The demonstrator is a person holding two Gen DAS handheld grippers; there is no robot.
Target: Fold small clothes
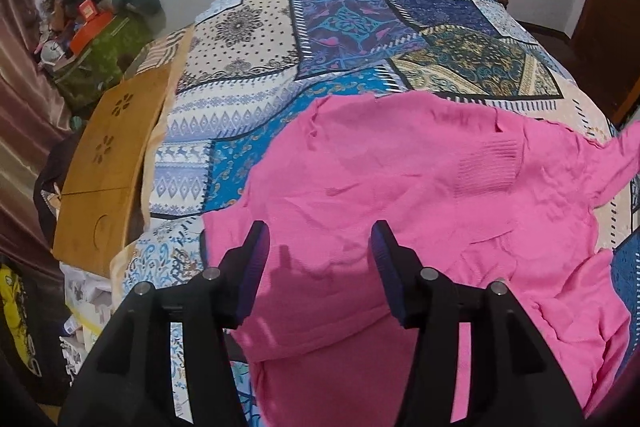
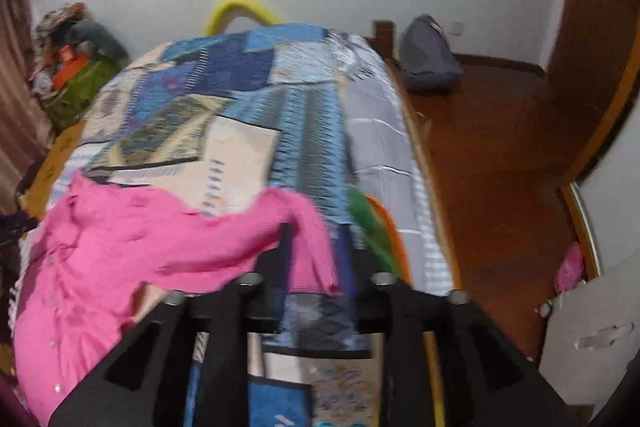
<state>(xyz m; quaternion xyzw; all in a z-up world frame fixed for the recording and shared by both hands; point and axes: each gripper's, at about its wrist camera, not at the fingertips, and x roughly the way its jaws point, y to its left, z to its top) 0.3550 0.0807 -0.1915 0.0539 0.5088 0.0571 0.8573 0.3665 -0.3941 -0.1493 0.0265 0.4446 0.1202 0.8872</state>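
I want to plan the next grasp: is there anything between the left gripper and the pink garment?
Nothing visible. The left gripper hangs open directly over the pink garment, which lies spread on the patchwork bedspread, with only air between the fingers and the cloth.

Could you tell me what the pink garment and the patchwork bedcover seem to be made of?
The pink garment looks like a soft matte knit, likely cotton or acrylic: a ribbed patch and limp creases show. The patchwork bedcover looks like printed woven cotton, smooth and matte; whether its patches are printed or sewn I cannot tell.
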